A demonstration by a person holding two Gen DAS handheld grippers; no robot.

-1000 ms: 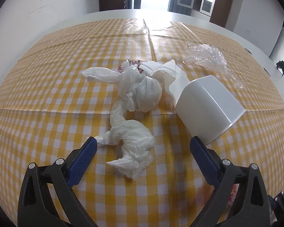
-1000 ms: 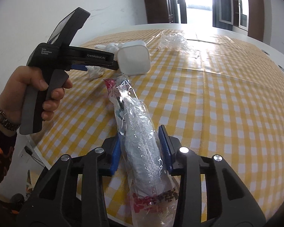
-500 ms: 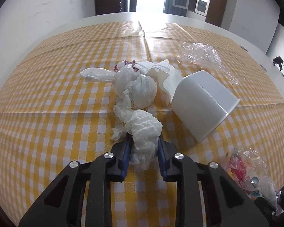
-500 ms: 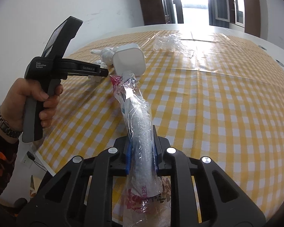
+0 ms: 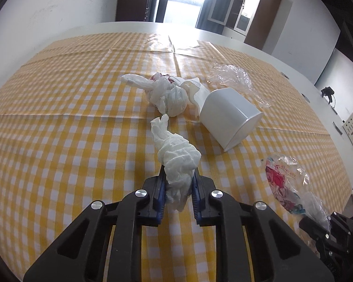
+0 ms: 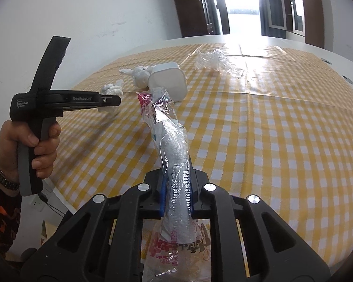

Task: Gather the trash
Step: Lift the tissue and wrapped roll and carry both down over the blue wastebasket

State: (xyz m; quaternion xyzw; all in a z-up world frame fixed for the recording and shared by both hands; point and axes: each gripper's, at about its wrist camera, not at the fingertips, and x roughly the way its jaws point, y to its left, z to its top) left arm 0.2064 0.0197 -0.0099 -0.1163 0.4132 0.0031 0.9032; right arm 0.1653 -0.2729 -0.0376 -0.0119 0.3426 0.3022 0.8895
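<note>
My left gripper (image 5: 177,183) is shut on a crumpled white tissue (image 5: 176,155) and holds it lifted off the checked tablecloth; it also shows in the right wrist view (image 6: 110,90). My right gripper (image 6: 176,183) is shut on a clear plastic wrapper (image 6: 174,145) with red print, held above the table; it shows at the right in the left wrist view (image 5: 287,183). A white bin (image 5: 230,115) lies tipped on its side, its liner bag (image 5: 169,94) spilled out beside it. A crumpled clear plastic sheet (image 5: 233,76) lies behind the bin.
The table (image 5: 58,108) carries a yellow and white checked cloth. Its right edge (image 5: 336,155) and near left edge (image 6: 68,188) are close. A wall socket (image 6: 36,203) sits low on the white wall. Doors and windows stand at the far end.
My left gripper closed on the tissue and lifted it back, pulling it apart from the liner bag. My right gripper closed on the wrapper and raised it.
</note>
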